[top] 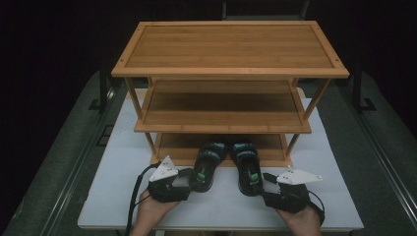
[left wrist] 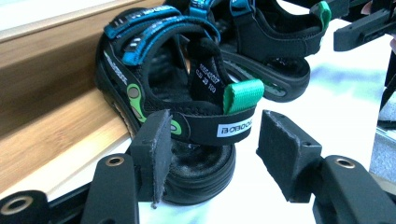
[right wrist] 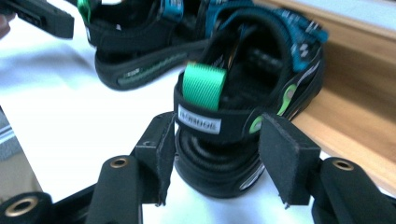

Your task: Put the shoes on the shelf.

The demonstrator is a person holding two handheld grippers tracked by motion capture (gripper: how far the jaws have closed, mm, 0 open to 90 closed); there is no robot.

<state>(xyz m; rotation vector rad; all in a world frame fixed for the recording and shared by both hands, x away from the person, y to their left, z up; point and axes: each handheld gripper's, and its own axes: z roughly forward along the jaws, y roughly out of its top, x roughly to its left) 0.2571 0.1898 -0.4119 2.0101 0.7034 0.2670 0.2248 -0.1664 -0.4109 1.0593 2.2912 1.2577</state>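
Observation:
Two black sandals with blue straps and green heel tabs lie side by side, toes on the rack's bottom shelf and heels on the table. The left sandal (top: 207,164) (left wrist: 177,79) has its heel between the jaws of my left gripper (top: 193,178) (left wrist: 217,149), which is open; the left pad (left wrist: 152,149) touches the heel and the other stands apart. The right sandal (top: 246,166) (right wrist: 247,74) has its heel between the jaws of my right gripper (top: 263,186) (right wrist: 224,151), also open, with both pads close beside the heel.
A three-shelf bamboo rack (top: 231,46) stands on the white table (top: 113,196); its upper two shelves are bare. The bottom shelf's front edge (left wrist: 51,135) (right wrist: 355,126) runs beside the sandals. Dark floor and metal rails flank the table.

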